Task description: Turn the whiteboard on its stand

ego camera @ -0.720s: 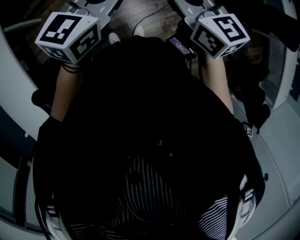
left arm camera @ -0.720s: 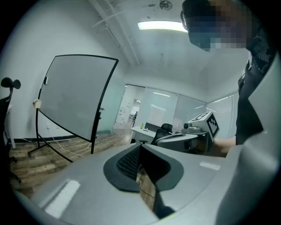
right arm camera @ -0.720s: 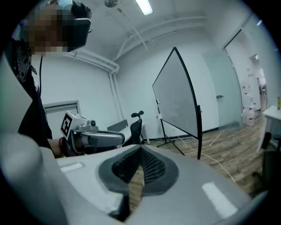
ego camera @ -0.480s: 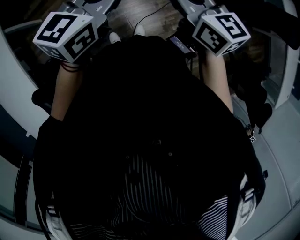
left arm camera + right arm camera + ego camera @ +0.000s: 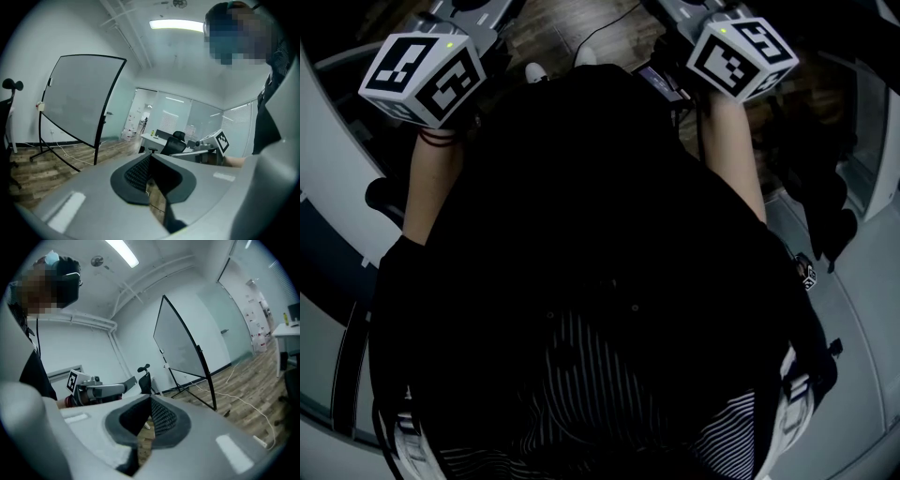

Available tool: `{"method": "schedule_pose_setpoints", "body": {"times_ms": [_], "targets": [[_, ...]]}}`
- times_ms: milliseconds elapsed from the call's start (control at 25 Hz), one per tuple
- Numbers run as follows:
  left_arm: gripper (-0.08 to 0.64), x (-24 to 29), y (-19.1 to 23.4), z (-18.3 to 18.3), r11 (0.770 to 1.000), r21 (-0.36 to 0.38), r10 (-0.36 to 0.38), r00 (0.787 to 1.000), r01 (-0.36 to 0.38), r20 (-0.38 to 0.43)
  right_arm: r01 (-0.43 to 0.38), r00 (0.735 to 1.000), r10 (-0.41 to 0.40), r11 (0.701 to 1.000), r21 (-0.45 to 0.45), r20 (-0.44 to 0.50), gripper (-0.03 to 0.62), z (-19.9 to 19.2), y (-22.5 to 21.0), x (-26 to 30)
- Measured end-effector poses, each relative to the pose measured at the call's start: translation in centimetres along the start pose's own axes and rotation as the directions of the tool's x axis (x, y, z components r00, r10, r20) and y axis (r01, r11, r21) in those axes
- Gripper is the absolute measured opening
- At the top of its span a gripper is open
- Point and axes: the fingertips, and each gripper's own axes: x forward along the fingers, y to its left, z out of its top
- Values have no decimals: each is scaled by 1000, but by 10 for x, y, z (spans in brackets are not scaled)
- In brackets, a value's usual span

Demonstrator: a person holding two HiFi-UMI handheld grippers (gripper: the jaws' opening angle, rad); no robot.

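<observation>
Edging left gripper (image 5: 150, 157) and right gripper (image 5: 150, 399) forward, both closed, empty; not yet reaching or turning whiteboard (image 5: 79, 101) well ahead.

whiteboard (image 5: 77, 101): blank grey-white panel, black frame | mounted on black stand (image 5: 99, 145) (legs splayed) | wood floor (image 5: 42, 171), near wall (image 5: 28, 70)

Office: whiteboard (image 5: 79, 98), desk (image 5: 153, 137), swivel chair (image 5: 175, 143), glass partitions (image 5: 176, 115), ceiling strip light (image 5: 176, 26), plank floor (image 5: 51, 161).
</observation>
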Motion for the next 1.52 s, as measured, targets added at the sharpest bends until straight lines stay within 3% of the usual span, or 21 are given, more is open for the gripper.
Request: {"method": "schedule_pose_setpoints", "body": {"times_ms": [200, 720, 1080, 1240, 1520], "targets": [[3, 3, -1, 0, 1000, -5, 3, 1000, -3, -14, 30, 1000, -30, 999, -14, -3, 0, -1, -8, -1], [3, -2, -1, -9, 998, -56, -5, 999, 2, -44, 22, 1000, -23, 994, 108, 8, 0, -12, -19, -10], [3, 7, -1, 9, 995, -41, -87, 996, 87, -1, 45, 998, -49, 994, 102, 37, 0, 5, -16, -13], [4, 16, -6, 5, 992, -43, -118, 993, 117, -17, 72, 997, -75, 995, 68, 35, 0, 7, -23, -19], [3, 16, 5, 11, 994, -47, -99, 995, 100, 14, 50, 998, -51, 998, 42, 25, 0, 15, -17, -15]]}}
